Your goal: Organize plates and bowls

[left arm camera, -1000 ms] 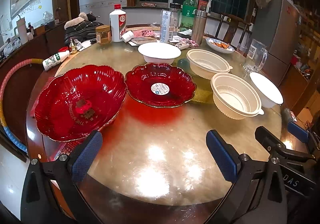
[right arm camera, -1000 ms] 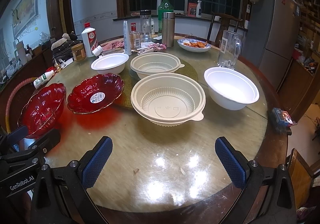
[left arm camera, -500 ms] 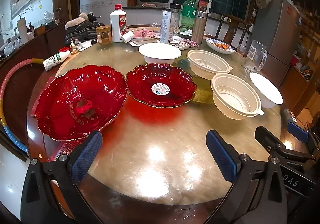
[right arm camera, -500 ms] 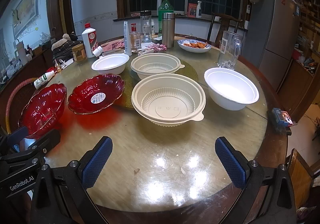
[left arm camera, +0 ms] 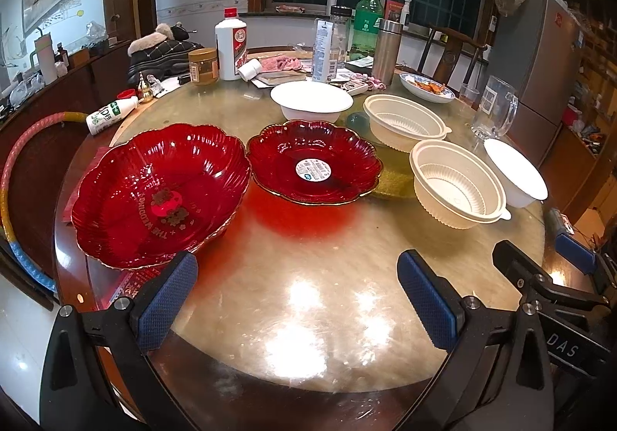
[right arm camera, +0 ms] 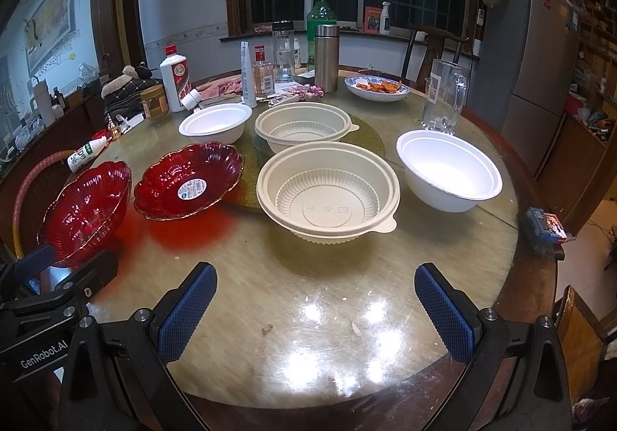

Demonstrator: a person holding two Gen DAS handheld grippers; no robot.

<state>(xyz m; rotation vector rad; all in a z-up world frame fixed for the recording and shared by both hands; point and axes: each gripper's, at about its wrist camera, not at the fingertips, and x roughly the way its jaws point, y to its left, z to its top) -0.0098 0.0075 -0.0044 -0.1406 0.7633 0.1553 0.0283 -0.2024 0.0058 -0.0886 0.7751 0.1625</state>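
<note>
A large red glass plate [left arm camera: 158, 192] [right arm camera: 86, 211] sits at the table's left. A smaller red plate [left arm camera: 314, 161] [right arm camera: 189, 186] with a white sticker lies beside it. Two cream plastic bowls [right arm camera: 327, 192] [right arm camera: 302, 126] stand in the middle; the nearer also shows in the left wrist view [left arm camera: 457, 184]. Two white bowls stand at the right [right arm camera: 449, 170] and the back [right arm camera: 214, 124]. My left gripper [left arm camera: 297, 294] is open and empty, near the big red plate's front rim. My right gripper [right arm camera: 316, 305] is open and empty, in front of the near cream bowl.
Bottles, a steel flask [right arm camera: 326, 57], a glass mug [right arm camera: 443, 99] and a dish of food [right arm camera: 376, 88] crowd the round table's [right arm camera: 308, 276] back. A small box [right arm camera: 545, 226] lies at the right edge. A hoop [left arm camera: 11, 180] leans at the left. A fridge [right arm camera: 536, 84] stands at right.
Both views have shifted very slightly; the dishes and both open grippers stay as they were.
</note>
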